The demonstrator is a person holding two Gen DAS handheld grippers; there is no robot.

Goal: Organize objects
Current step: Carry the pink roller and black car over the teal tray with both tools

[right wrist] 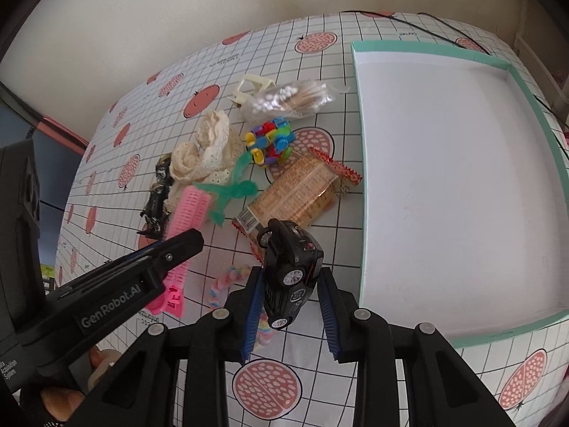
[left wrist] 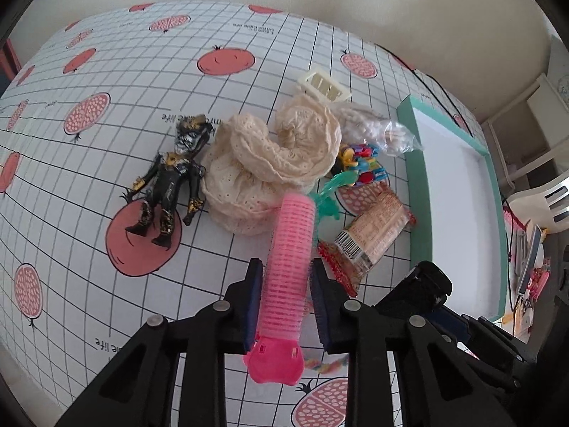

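Light: soft, even daylight; both views bright.
Shadows: faint, short, under the gripper fingers.
Glare: mild sheen on the snack packet (right wrist: 297, 192) and cotton-swab bag (right wrist: 288, 101).
Distortion: strong fisheye; tablecloth (left wrist: 89, 185) grid bows toward edges; black vignette corners.
Focus: centre sharp, far edges soft.

Things in a heap on the tabletop, to the left of the tray

The tray (right wrist: 359, 149) lies at the right on the tabletop (right wrist: 320, 49). Just left of it is the snack packet (right wrist: 295, 192), and behind that the block toy (right wrist: 270, 140) and the cotton swab bag (right wrist: 288, 101). The lace cloth (left wrist: 263, 163) lies left of the blocks, with the action figure (left wrist: 167, 185) at its left side. The hair roller (left wrist: 290, 259) sits in front of the cloth and the toy car (right wrist: 291, 267) in front of the packet.
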